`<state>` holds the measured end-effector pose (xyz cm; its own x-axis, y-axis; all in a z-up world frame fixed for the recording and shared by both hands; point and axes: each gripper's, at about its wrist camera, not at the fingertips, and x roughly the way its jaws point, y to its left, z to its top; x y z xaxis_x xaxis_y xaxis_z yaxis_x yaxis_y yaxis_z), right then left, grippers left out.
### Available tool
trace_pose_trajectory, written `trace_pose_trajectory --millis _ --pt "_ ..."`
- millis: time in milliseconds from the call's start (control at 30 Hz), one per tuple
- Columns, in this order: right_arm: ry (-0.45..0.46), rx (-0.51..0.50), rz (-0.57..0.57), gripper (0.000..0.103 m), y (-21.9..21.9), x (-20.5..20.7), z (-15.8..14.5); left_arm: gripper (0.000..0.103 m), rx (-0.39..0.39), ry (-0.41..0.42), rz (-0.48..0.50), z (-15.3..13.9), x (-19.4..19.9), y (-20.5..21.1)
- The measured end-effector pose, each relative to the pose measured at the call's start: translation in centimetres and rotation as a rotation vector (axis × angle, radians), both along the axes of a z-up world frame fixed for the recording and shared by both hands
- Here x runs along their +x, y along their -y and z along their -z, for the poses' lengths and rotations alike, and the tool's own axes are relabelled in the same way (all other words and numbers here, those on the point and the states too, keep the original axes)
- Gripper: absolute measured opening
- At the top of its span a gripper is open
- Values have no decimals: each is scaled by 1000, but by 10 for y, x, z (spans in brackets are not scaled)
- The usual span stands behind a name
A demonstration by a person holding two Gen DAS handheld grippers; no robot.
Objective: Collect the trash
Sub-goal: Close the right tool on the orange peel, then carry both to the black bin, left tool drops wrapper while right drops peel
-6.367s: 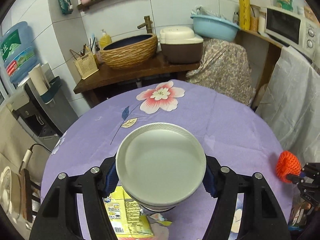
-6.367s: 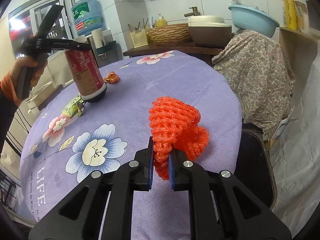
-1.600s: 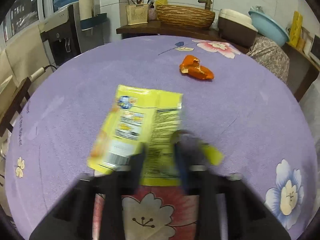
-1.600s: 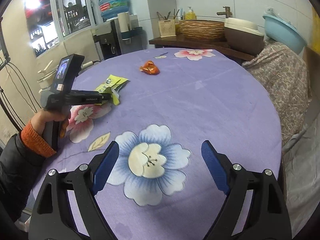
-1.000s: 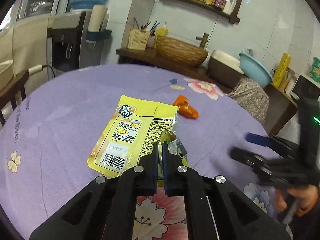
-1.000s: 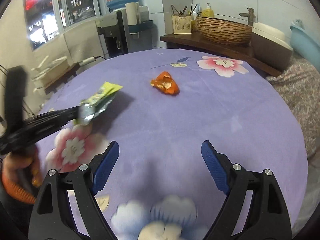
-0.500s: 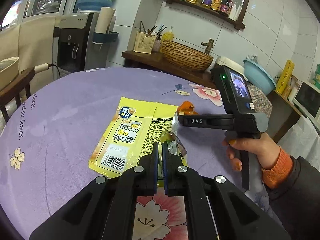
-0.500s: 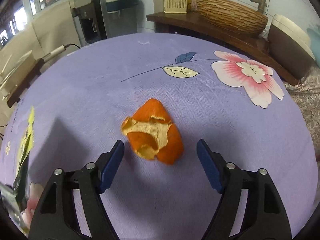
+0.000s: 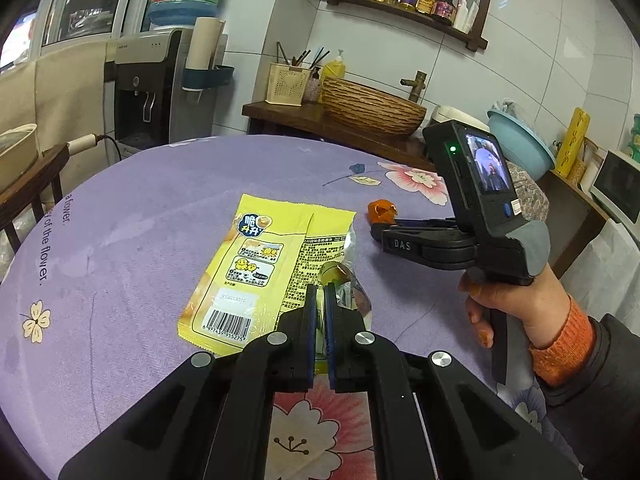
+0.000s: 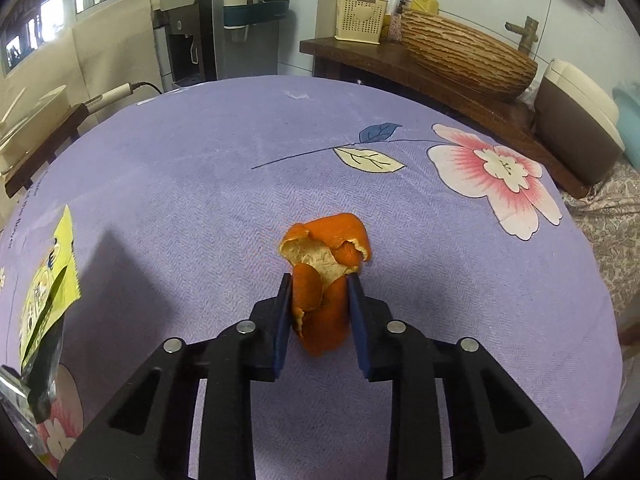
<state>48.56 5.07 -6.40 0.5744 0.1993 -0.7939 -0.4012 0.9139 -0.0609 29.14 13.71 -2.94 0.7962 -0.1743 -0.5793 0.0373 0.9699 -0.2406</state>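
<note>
Left wrist view, bottom centre: the left gripper (image 9: 319,300) has its 2 blue pads nearly together, pinching the near edge of the yellow wrapper (image 9: 256,268). The wrapper fans out ahead toward frame centre, barcode nearest the fingers, above the purple cloth (image 9: 140,220); whether its far end touches the cloth cannot be told. At centre right, a hand (image 9: 516,300) with an orange cuff holds the right gripper (image 9: 376,229), which points left, its tips at the peel (image 9: 382,210) just right of the wrapper's far corner. Beyond the table, at upper centre, a woven basin (image 9: 372,106) sits on a wooden counter.

Right wrist view, lower centre: the right gripper (image 10: 319,286) is narrowed onto the orange peel (image 10: 324,276), both pads pressing its sides, the curled end sticking out past the tips. The peel is low over the cloth (image 10: 240,184); contact cannot be told. At the left edge, the wrapper (image 10: 50,280) hangs edge-on. A pink flower print (image 10: 500,176) lies at centre right.
</note>
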Motion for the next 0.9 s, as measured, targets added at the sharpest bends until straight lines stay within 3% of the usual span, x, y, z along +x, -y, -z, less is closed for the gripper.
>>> trace_pose_trajectory --millis 467,900 --pt "24 105 -72 23 51 -82 -28 5 34 -4 -10 4 1 3" --pt "130 147 -37 23 153 -208 -56 5 97 1 7 8 1 18"
